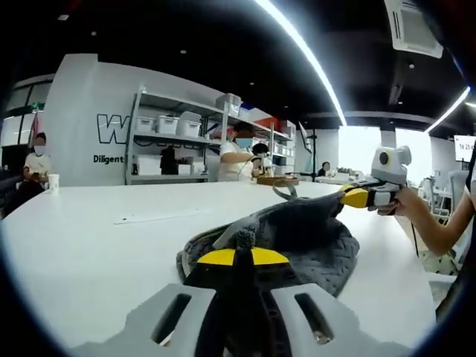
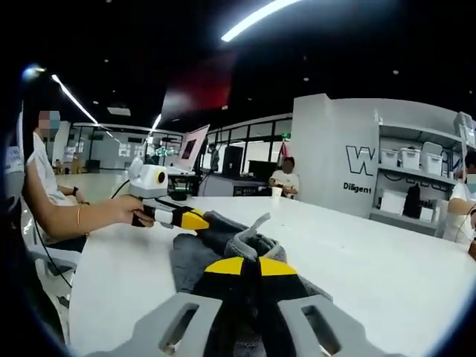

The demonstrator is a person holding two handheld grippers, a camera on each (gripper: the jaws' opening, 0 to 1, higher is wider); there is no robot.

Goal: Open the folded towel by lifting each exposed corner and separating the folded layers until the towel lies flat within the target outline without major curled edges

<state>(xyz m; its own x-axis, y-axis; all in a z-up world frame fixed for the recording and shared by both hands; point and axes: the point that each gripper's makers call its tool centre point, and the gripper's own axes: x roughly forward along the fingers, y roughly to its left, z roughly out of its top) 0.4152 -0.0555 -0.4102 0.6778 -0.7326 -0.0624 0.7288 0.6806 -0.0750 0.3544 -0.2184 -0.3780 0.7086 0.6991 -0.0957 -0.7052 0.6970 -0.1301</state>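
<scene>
Left gripper view: both tools, left tool (image 1: 236,249) and right tool (image 1: 355,197), clenched on opposite edges of the soft, limp grey towel (image 1: 297,234), stretched above the white table (image 1: 89,245); corners offer best purchase.

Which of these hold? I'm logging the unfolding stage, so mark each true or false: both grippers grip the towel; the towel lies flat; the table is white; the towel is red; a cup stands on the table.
1. Both grippers grip the towel. True: the left gripper and the right gripper each pinch the towel.
2. The towel lies flat. False: it is lifted and bunched between them.
3. The table is white. True.
4. The towel is red. False: it is grey.
5. A cup stands on the table. True, at its far edge.
</scene>
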